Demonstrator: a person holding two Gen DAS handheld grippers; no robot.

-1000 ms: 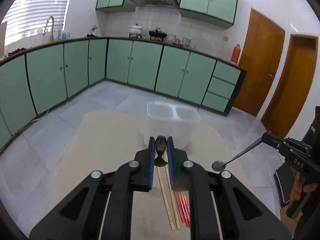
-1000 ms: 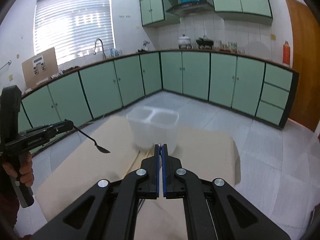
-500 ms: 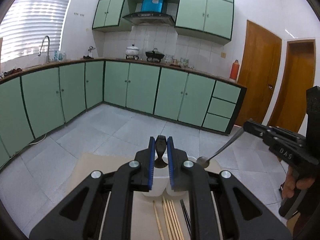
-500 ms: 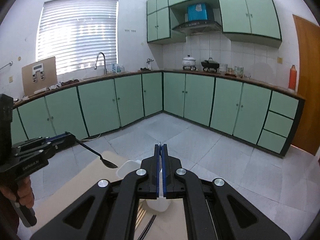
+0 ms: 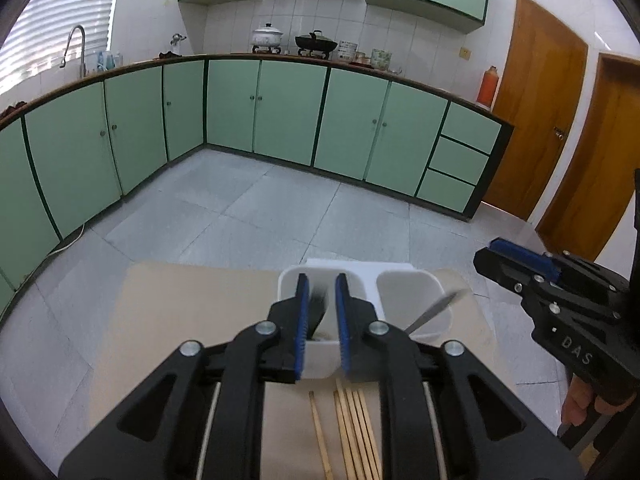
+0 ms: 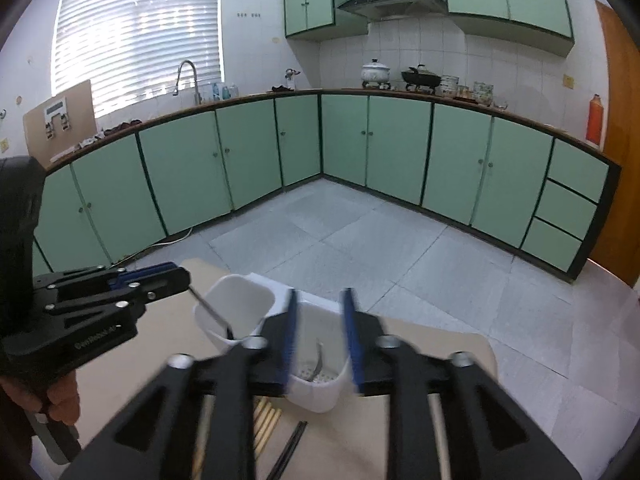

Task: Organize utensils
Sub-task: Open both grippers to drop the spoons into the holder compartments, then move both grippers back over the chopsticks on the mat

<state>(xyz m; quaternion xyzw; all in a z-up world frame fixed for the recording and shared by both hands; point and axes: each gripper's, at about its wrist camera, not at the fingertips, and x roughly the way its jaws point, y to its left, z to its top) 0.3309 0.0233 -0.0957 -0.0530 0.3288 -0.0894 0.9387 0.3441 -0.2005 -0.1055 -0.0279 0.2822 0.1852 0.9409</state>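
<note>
Here the left gripper (image 5: 320,312), black with blue pads, hangs over the white plastic two-compartment utensil holder (image 5: 412,280) with its jaws parted to a moderate gap. A dark spoon (image 5: 318,312), blurred, sits between the pads over the holder's left compartment; the blur hides whether either pad touches it. From the right wrist camera a thin dark handle (image 6: 210,309) runs from this gripper's tips toward five o'clock into the same compartment, so the spoon's lower end is already inside the rim.

The right gripper (image 6: 320,336), of the same make, is spread wide and holds nothing. Directly below and between its pads lies the holder's right compartment, and on its perforated floor rests a silver metal spoon (image 6: 318,360), well clear of both pads. In the left wrist view that spoon's handle (image 5: 436,310) leans out over the compartment rim toward two o'clock.

The holder stands on a beige tabletop (image 5: 180,312). On the table at six o'clock of the holder, just beside its near wall, lie several pale wooden chopsticks (image 5: 356,428) side by side, one slightly apart from the rest. In the right wrist view a pair of black chopsticks (image 6: 292,448) lies at three o'clock of the wooden ones.
</note>
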